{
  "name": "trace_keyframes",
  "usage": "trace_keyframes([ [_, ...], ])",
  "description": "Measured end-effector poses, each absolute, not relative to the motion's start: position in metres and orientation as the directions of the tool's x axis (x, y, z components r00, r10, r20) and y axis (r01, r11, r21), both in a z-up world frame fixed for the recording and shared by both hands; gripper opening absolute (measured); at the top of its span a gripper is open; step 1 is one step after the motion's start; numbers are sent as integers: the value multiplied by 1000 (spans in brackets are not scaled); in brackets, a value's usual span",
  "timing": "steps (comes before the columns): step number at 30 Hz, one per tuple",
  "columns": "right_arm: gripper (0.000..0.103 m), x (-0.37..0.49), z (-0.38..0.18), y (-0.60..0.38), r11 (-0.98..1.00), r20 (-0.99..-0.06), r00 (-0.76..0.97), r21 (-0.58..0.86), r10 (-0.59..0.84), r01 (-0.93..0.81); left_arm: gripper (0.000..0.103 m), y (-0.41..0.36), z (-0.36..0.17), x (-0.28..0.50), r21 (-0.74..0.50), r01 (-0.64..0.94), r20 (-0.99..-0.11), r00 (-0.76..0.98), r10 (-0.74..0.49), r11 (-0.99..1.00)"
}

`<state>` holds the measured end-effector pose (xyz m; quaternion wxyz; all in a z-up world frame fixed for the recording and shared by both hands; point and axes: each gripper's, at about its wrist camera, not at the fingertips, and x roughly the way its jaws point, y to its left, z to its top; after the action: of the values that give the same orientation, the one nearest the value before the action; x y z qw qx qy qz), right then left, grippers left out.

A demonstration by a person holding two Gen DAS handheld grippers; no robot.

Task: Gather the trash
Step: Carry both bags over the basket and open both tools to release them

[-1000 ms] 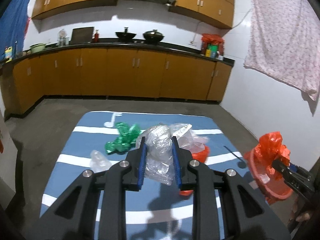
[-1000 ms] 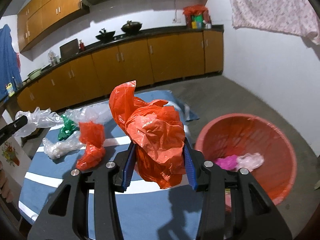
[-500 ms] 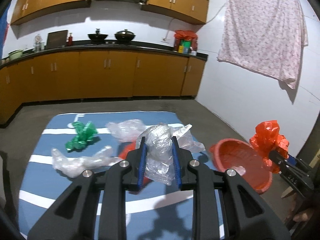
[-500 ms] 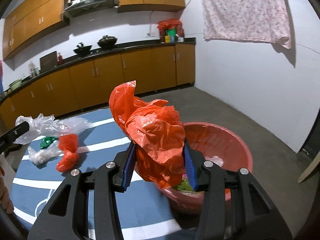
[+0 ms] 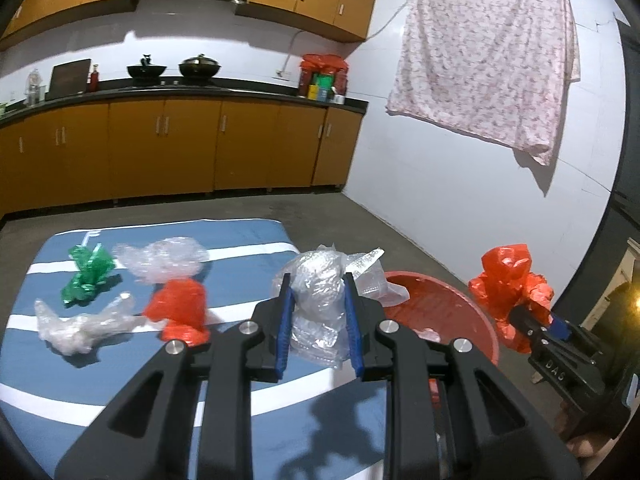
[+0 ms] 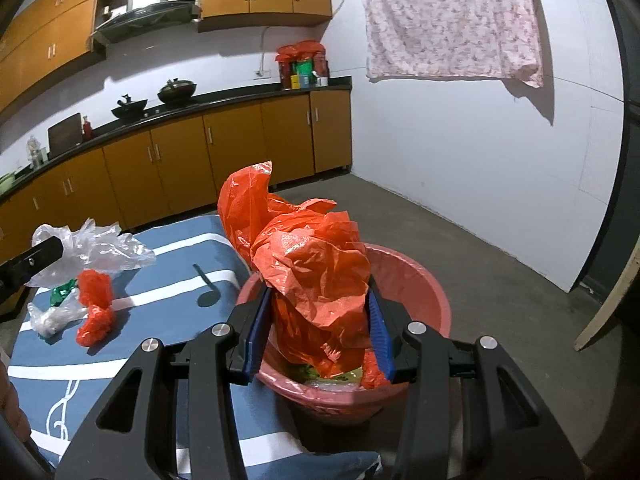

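My left gripper (image 5: 316, 308) is shut on a crumpled clear plastic bag (image 5: 320, 292) and holds it above the blue striped mat (image 5: 240, 248), left of the red basin (image 5: 448, 316). My right gripper (image 6: 318, 320) is shut on a crumpled orange plastic bag (image 6: 308, 260) and holds it over the pink-red basin (image 6: 416, 276), which has some trash inside. On the mat lie a green bag (image 5: 88, 276), a clear bag (image 5: 164, 258), another clear bag (image 5: 80, 326) and an orange bag (image 5: 180, 314).
The basin stands on the concrete floor at the mat's right edge. Wooden kitchen cabinets (image 5: 160, 148) run along the back wall. A patterned cloth (image 5: 488, 52) hangs on the white right wall. A wooden leg (image 6: 604, 308) leans at the far right.
Both grippers have moved right with their bags. The right gripper now holds the orange bag over the basin, and the left gripper has come closer to the basin.
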<state>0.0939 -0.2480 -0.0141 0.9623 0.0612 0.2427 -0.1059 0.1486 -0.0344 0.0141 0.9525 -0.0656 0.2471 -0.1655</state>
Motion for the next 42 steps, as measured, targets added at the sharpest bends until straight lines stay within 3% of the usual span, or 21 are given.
trace_keyframes([
  [42,45,132,-37,-318,911,-493,835,178,-245,373,24,-174,-45,235,-241,482,-528,663,-531,842],
])
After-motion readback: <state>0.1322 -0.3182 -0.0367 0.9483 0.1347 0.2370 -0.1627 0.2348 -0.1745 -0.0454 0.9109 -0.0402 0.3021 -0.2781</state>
